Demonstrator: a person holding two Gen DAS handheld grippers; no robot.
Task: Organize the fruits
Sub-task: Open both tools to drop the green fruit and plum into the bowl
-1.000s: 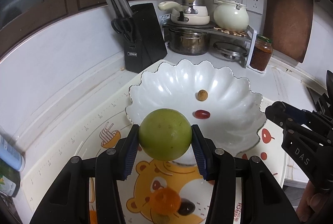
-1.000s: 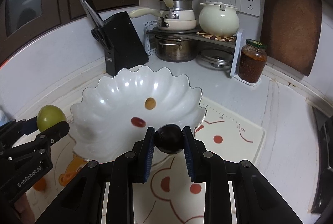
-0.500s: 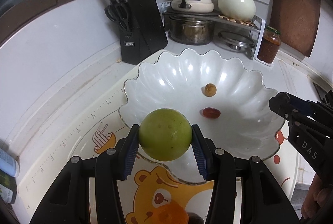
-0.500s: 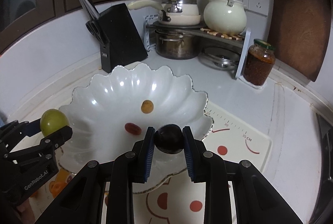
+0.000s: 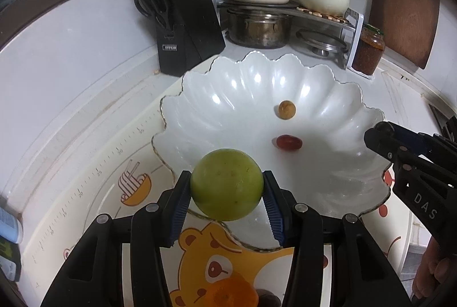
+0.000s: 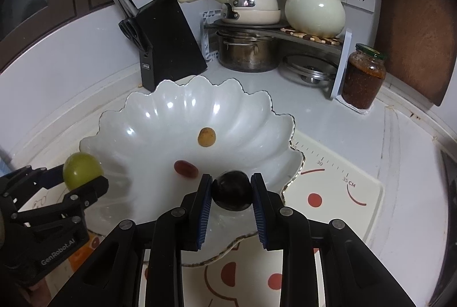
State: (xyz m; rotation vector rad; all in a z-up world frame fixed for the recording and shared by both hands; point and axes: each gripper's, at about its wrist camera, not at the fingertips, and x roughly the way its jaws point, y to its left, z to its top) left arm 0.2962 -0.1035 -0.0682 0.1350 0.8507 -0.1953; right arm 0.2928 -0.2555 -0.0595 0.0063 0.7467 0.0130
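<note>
Left hand-held gripper (image 5: 227, 197) clamps a round green fruit (image 5: 227, 188), matte yellow-green skin with small specks, blue ribbed pads pressed on both sides. It hangs over the near rim of the white scalloped bowl (image 5: 328, 84). Right hand-held gripper (image 6: 231, 191) is closed on a small glossy black fruit (image 6: 232, 190), also over the bowl's near rim.

Inside the bowl: a small tan round fruit (image 5: 286, 109) and an oval red fruit (image 5: 288, 142), apart from each other near the centre; most of the bowl floor is bare. The bowl sits on a cartoon-printed mat (image 5: 125, 164) on the white counter (image 6: 328, 118). Bowl's wavy edge has a thin dark trim. Behind the far rim stand a black knife block (image 5: 188, 21), a steel pot (image 5: 257, 27) under a rack, and a sauce jar (image 6: 362, 76), near but apart from the bowl.

Left wrist view only: an orange fruit (image 5: 231, 291) and a dark fruit (image 5: 267, 300) on the mat below the gripper, partly hidden. Right wrist view only: the mat's ruler markings right of the bowl, open mat and counter there.
</note>
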